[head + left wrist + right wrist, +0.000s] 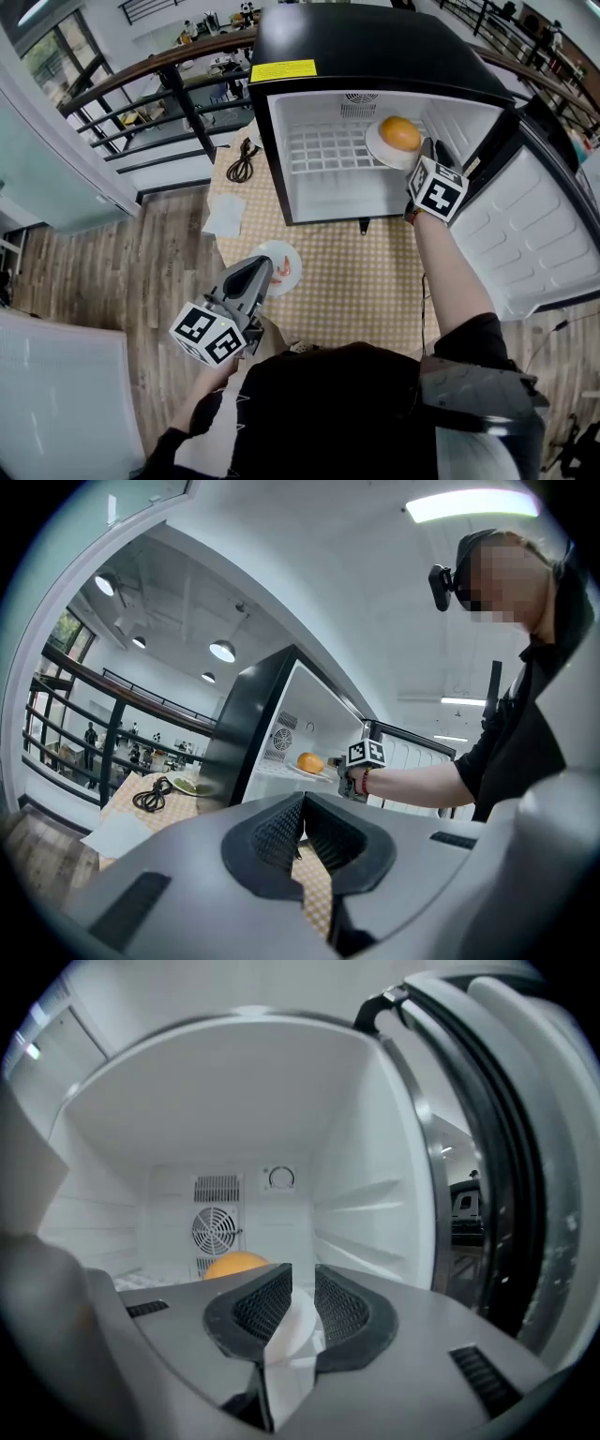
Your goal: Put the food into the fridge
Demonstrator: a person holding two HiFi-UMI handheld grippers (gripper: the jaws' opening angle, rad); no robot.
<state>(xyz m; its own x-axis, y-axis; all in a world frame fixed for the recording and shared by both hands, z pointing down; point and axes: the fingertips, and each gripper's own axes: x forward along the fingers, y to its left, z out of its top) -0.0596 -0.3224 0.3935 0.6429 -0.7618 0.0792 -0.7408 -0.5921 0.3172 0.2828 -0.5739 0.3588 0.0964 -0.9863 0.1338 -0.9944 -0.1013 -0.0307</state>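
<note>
A small black fridge [366, 42] stands open, its white inside fitted with a wire shelf [323, 150]. My right gripper [427, 152] reaches into it, shut on the rim of a white plate [382, 148] that carries an orange [400, 132]. In the right gripper view the plate rim [292, 1327] is pinched between the jaws [302, 1286], and the orange [234, 1265] shows behind them. My left gripper [262, 268] is shut and empty, hanging over a second white plate [289, 267] with reddish food on the checked table. In its own view the left gripper [302, 806] points toward the fridge.
The fridge door [539, 225] swings open to the right. A black cable [244, 161] and a white napkin [225, 216] lie on the checked tablecloth [366, 281] left of the fridge. A dish of greenish food [192, 785] sits beside the fridge. Wooden floor and a railing lie to the left.
</note>
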